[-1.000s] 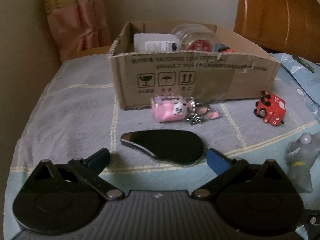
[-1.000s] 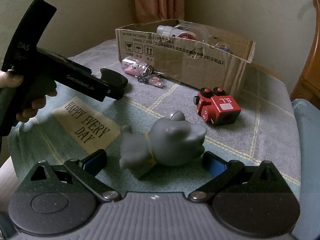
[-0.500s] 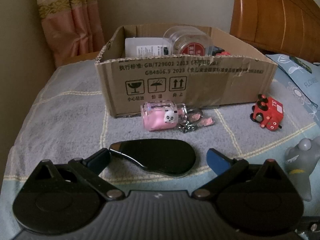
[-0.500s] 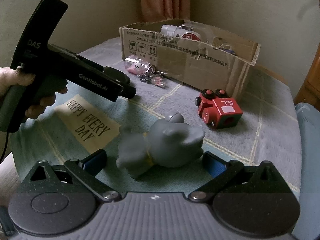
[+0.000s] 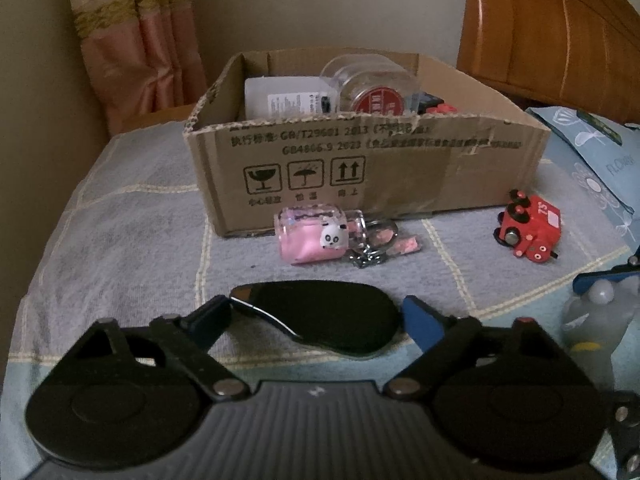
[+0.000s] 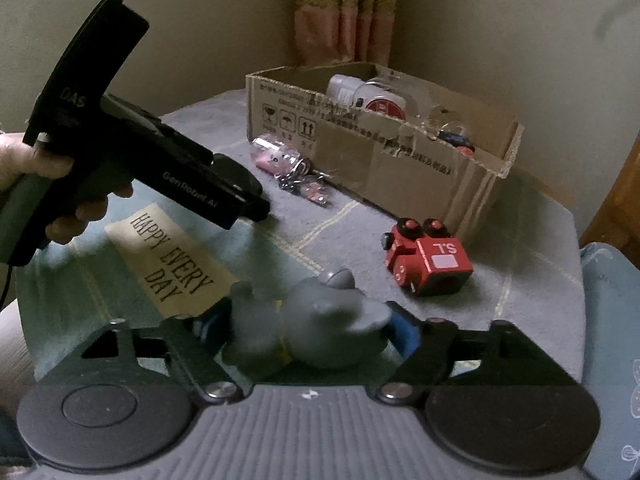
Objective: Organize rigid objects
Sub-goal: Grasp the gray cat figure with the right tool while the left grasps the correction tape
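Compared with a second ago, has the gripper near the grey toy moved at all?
Yes. The right hand-held gripper has come forward around the grey toy, its fingers closed in on it; the red toy train sits nearer too.

A grey rubber animal toy point(image 6: 320, 332) lies on its side; a black oval case point(image 5: 324, 316) lies flat, pink panda keychain point(image 5: 316, 236) and red toy train point(image 5: 528, 232) beside the cardboard box point(image 5: 360, 172).
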The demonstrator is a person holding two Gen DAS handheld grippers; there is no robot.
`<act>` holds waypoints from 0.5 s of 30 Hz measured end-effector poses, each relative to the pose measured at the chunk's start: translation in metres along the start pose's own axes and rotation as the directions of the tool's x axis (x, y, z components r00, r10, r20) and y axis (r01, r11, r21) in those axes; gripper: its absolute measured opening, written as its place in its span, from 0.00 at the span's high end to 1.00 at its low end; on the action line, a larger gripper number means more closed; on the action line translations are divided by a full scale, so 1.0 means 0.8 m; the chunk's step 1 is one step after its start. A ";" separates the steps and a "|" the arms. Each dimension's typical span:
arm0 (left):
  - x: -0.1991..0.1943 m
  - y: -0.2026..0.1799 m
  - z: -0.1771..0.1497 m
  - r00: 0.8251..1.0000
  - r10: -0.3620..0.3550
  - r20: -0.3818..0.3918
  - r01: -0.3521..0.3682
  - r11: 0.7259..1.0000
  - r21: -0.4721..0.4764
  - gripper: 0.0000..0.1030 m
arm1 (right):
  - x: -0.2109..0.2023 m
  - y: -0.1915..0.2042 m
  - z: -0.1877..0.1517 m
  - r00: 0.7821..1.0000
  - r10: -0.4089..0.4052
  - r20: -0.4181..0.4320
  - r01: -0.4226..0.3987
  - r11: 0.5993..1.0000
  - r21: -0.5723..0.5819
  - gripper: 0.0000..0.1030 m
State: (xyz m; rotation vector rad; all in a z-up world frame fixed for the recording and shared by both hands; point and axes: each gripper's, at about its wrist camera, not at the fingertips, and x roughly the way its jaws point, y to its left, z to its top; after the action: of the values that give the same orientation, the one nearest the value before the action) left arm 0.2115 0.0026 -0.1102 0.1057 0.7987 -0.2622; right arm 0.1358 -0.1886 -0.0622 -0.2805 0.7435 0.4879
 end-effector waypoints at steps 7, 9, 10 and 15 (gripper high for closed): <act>-0.004 -0.003 0.003 1.000 0.000 -0.016 0.000 1.000 0.028 0.15 | -0.004 -0.008 0.002 1.000 0.012 -0.011 -0.012 0.999 0.039 0.24; -0.007 -0.002 0.004 1.000 -0.002 -0.026 0.003 0.999 0.035 0.15 | -0.006 -0.011 0.004 1.000 0.016 -0.015 -0.015 0.998 0.057 0.24; -0.009 -0.001 0.005 0.999 -0.008 -0.033 0.009 0.999 0.042 0.15 | -0.007 -0.013 0.004 1.000 0.018 -0.015 -0.017 0.998 0.063 0.24; -0.026 0.003 0.012 0.998 -0.026 -0.052 0.030 0.997 0.076 0.15 | -0.018 -0.022 0.010 0.999 0.029 -0.014 -0.027 0.995 0.095 0.24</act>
State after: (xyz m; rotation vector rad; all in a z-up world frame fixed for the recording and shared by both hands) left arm 0.2054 0.0071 -0.0885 0.1737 0.8411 -0.3175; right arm 0.1403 -0.2052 -0.0449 -0.1850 0.7837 0.4760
